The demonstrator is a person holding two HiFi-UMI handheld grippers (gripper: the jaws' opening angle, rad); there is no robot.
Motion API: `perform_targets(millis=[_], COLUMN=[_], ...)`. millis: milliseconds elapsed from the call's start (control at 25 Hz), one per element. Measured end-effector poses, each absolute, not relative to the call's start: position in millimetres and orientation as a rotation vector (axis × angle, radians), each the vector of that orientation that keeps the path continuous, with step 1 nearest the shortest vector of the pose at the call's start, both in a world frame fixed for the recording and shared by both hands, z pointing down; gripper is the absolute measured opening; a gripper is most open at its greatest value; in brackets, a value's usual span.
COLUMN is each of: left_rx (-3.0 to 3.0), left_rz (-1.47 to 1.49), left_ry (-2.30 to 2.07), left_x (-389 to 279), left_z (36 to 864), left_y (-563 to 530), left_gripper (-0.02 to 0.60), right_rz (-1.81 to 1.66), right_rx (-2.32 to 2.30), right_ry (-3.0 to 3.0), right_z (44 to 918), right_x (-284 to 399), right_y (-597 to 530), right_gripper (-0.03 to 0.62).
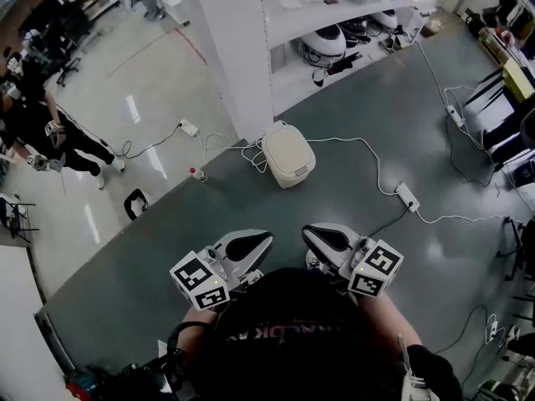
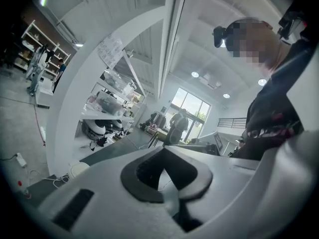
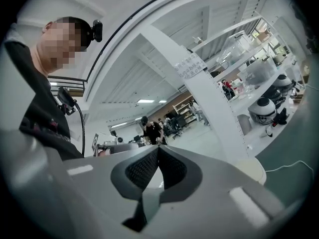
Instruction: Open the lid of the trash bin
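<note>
The trash bin [image 1: 288, 154] is a small white bin with a cream lid that lies shut. It stands on the grey floor beside a white pillar, a good step ahead of me. Both grippers are held close to my body, well short of the bin. My left gripper [image 1: 266, 239] and right gripper [image 1: 308, 233] point roughly level toward it, each with its jaws together and nothing between them. The left gripper [image 2: 162, 151] view shows the bin [image 2: 78, 169] low at the left. In the right gripper [image 3: 158, 149] view the bin [image 3: 260, 170] shows at the lower right.
A white pillar [image 1: 231, 48] rises just behind the bin, with shelves [image 1: 334, 23] of white appliances to its right. White cables and power strips [image 1: 406, 195] lie across the floor. A person [image 1: 42, 128] stands at far left. Chairs [image 1: 506, 132] line the right edge.
</note>
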State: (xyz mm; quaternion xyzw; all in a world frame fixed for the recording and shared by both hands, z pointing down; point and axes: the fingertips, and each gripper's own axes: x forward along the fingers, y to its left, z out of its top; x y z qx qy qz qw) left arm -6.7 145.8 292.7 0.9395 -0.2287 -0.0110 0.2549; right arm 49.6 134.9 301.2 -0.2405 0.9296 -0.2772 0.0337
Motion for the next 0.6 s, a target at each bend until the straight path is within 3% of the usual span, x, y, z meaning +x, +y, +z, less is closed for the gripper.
perform_targets(millis=[600], left_rx=[2.501], left_rz=[-0.056], left_ry=[-0.713], left_x=[-50.2], left_z=[302.8], left_y=[180.4], left_gripper=[0.000], right_rz=[-0.915], right_rx=[-0.621], right_ry=[2.911], right_z=[309.9], right_x=[1.1], right_y=[158.5], right_gripper=[0.003])
